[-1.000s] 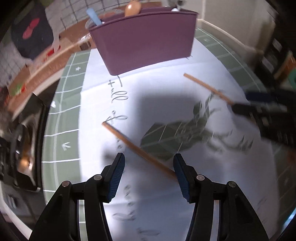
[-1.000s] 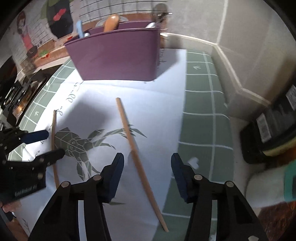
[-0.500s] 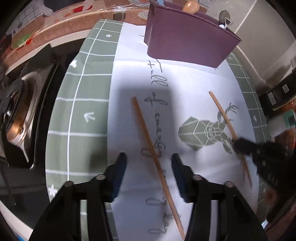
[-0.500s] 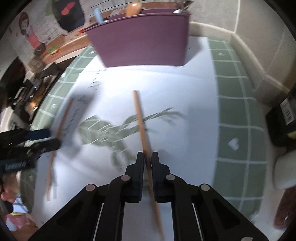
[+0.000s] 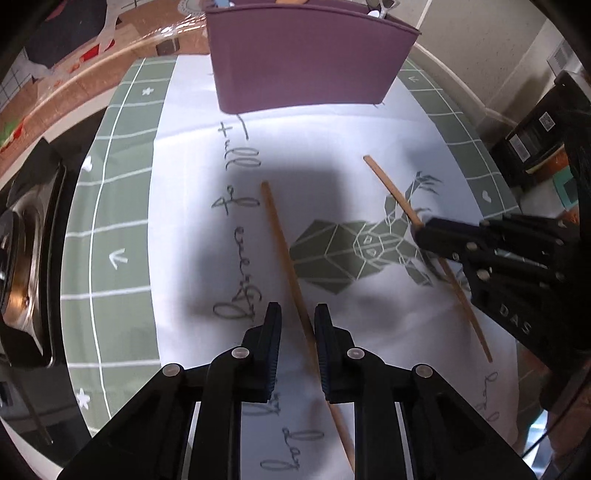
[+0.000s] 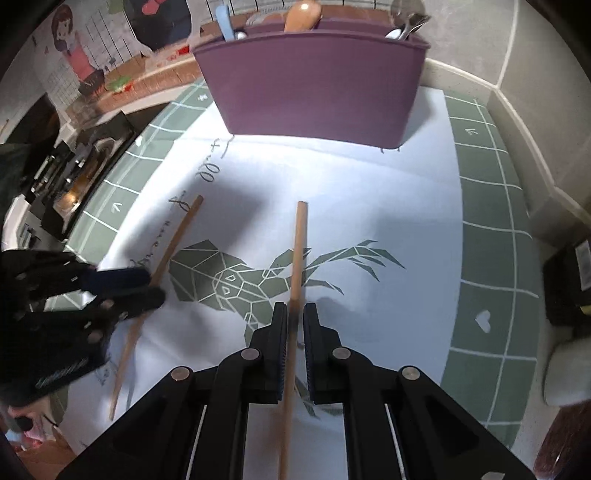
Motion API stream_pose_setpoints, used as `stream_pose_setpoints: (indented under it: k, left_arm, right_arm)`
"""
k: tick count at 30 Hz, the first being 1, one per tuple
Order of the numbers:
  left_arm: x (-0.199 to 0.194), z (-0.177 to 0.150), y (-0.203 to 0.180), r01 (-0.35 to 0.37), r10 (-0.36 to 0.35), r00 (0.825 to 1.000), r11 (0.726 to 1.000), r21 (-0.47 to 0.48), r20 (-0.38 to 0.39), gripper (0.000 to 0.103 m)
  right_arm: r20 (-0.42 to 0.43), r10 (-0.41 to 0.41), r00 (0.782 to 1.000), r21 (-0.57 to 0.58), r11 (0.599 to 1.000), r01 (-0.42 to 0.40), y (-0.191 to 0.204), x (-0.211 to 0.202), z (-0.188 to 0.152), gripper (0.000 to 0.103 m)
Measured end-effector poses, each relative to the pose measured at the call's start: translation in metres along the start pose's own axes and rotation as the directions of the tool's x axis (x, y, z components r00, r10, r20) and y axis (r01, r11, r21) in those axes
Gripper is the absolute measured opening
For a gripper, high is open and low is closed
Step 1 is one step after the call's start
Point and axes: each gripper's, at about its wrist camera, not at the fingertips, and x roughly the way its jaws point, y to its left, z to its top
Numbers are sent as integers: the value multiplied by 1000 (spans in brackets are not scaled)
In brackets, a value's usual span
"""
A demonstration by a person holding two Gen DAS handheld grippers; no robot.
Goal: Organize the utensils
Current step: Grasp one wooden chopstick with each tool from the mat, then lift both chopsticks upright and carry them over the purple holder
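Nearest in the left wrist view, the left tool [image 5: 297, 314] had just been closing, its jaws narrowed to a slim gap around a wooden chopstick [image 5: 284, 258]. A sliver of space still showed on either side of the stick, so the pads did not clearly press it. That stick lay on the white printed mat [image 5: 332, 147] covering the desk, its long axis running from near right to far left, the far tip pointing towards the purple utensil holder [image 5: 306, 59].

In the right wrist view, the right tool [image 6: 294, 314] was clamped on the second chopstick [image 6: 298, 251]. The pads sat tight against its blurred shaft. The stick's long axis ran almost straight away from the camera, the far end aimed at the holder [image 6: 317, 85] and the near end passing back between the fingers. From the left view this same stick [image 5: 391, 192] slanted from near right to far left across the deer print [image 5: 332, 254], well apart from the first.

Beyond both sticks, at the far edge of the mat, the holder stood upright. A wooden handle [image 6: 303, 14], a pale blue handle [image 6: 225, 22] and metal cutlery [image 6: 402, 22] stood up out of its top
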Motion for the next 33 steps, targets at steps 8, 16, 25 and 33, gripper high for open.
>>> stream_pose_setpoints:
  k: [8, 16, 25, 33]
  left_arm:
    - [2, 7, 1, 3, -5, 999, 1000, -31, -42, 19]
    - [2, 7, -3, 14, -12, 999, 999, -37, 40, 6]
    - [-70, -9, -1, 93, -76, 950, 995, -39, 303, 6]
    - [-202, 23, -8, 188, -176, 753, 981, 50, 634, 6]
  right_arm:
    - [0, 26, 1000, -6, 1000, -26, 4, -4, -1, 6]
    - [95, 58, 994, 74, 995, -65, -14, -43, -8, 6]
    - [189, 84, 978, 149, 982, -113, -24, -79, -15, 6]
    - [419, 75, 905, 140, 979, -146, -23, -166, 11, 6]
